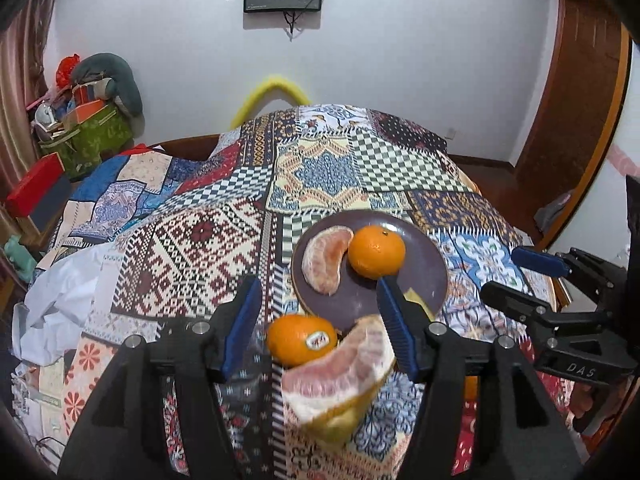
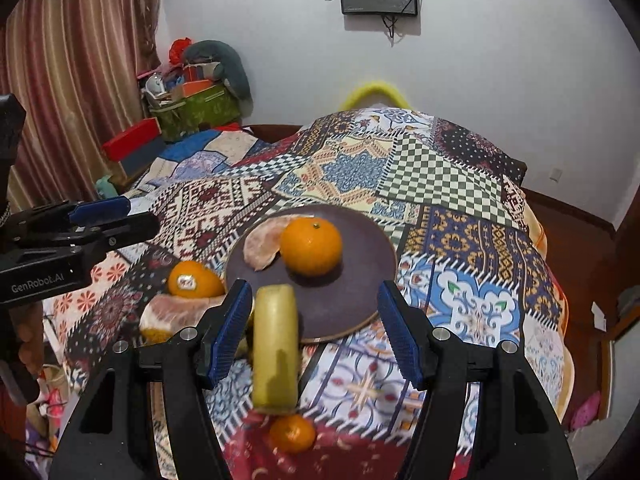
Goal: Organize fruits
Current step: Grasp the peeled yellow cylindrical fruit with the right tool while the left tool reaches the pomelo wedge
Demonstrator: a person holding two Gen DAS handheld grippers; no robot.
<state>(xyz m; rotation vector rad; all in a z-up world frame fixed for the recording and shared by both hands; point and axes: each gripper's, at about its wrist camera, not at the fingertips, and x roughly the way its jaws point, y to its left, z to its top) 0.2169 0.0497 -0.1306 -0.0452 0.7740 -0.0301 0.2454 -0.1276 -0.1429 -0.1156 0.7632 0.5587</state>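
A dark purple plate on the patchwork cloth holds an orange and a peeled pomelo segment. In front of it lie a stickered orange and a large pomelo wedge with rind. My left gripper is open around these two. My right gripper is open; a yellow-green rind piece stands blurred between its fingers, near the left pad. A small orange lies below it.
The cloth-covered table drops off at the far and right edges. A wooden door frame is at the right. Boxes and bags pile up at the back left, by a curtain.
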